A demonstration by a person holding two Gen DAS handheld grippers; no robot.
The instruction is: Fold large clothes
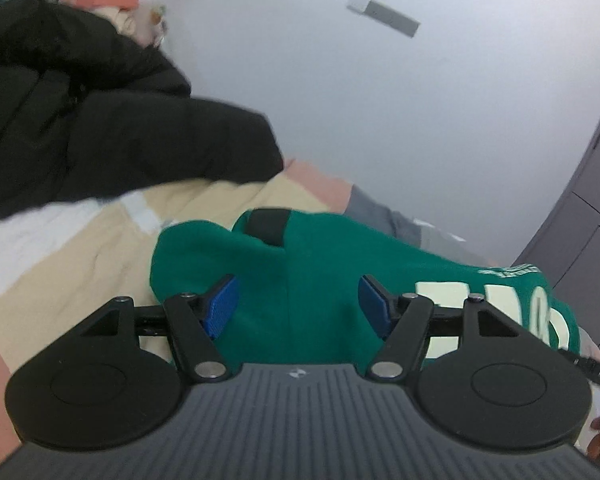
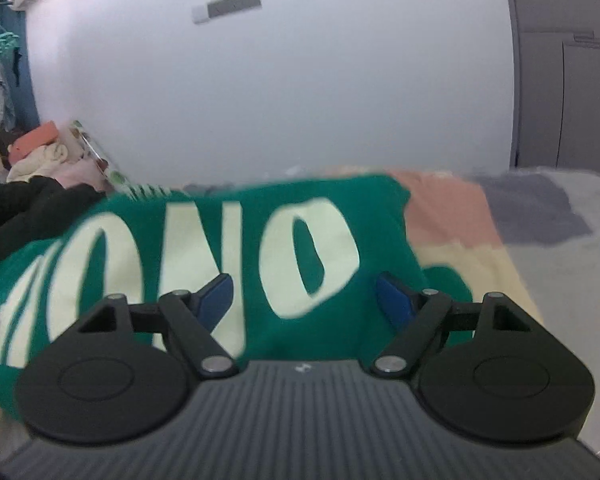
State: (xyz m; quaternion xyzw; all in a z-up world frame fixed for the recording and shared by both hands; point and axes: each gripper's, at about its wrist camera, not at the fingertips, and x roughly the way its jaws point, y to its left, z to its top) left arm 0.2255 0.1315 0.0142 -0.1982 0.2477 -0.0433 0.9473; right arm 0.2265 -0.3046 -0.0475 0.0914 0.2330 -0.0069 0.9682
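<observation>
A green sweatshirt [image 1: 308, 280] with large cream letters lies bunched on the bed; its black collar tab [image 1: 266, 226] faces up. It also shows in the right wrist view [image 2: 204, 248], letters upward. My left gripper [image 1: 296, 300] is open, its blue pads [image 1: 222, 304] spread over the plain green part, holding nothing. My right gripper [image 2: 304, 300] is open just above the lettered part, its blue pads [image 2: 394, 304] apart and empty.
A black padded jacket [image 1: 100, 120] lies at the left of the bed. The bedspread [image 2: 480, 232] has cream, pink and grey patches. A pile of clothes [image 2: 48, 156] sits at the far left by the white wall. Grey cabinets [image 2: 568, 80] stand at the right.
</observation>
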